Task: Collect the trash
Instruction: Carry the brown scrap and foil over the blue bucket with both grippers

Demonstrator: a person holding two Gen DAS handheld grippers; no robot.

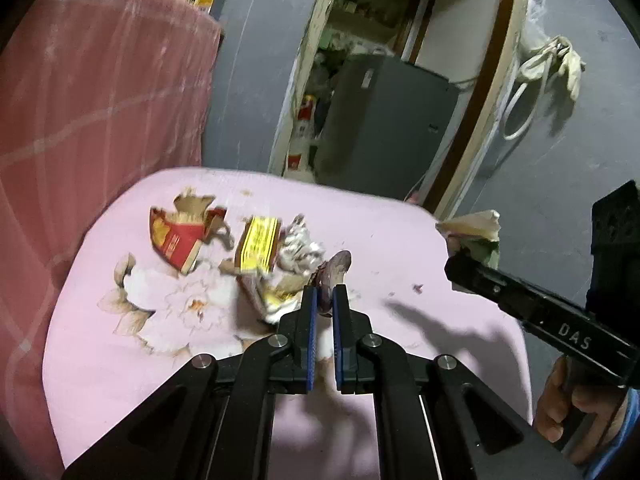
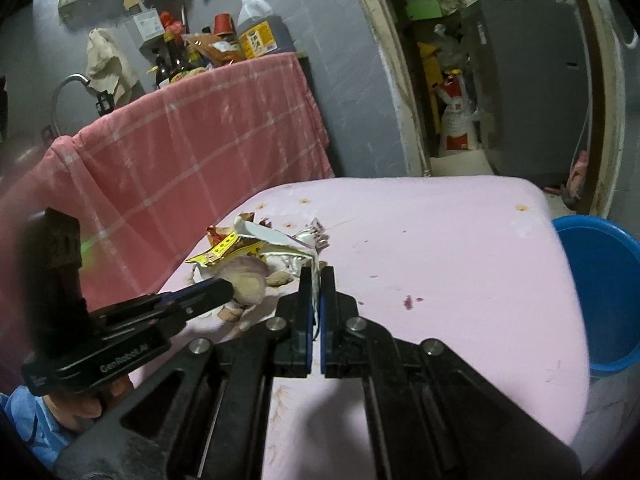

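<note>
On the pink floral cloth [image 1: 120,360] covering the table lies a small heap of trash, seen from two sides. Only the right wrist view shows the blue basin [image 2: 600,292] just beyond the table's right edge, and the bottles [image 2: 256,28] standing behind the red checked cloth [image 2: 192,148]; only the left wrist view shows the torn red carton [image 1: 176,240] and the yellow-labelled box [image 1: 258,248] clearly separated, with crumpled foil [image 1: 300,244] touching the box. Both views include the doorway and the grey cabinet [image 1: 384,120] within it. Left gripper [image 1: 325,300]: jaws closed on a purplish onion peel [image 1: 334,272], which is pinched between the blue pads and stands up past the fingertips. Right gripper [image 2: 316,284]: jaws nearly together on a thin pale wrapper [image 2: 276,238], which is clamped edge-on and trails back toward the heap; in the left wrist view the same piece appears cream-coloured, possibly paper, though blur prevents certainty. Each gripper points downward at a slant over the table, the two converging from opposite sides of the heap. A hand [image 1: 576,404] grips the right gripper's handle; fingers [image 2: 80,404] and a blue sleeve [image 2: 28,420] show beneath the left one.
</note>
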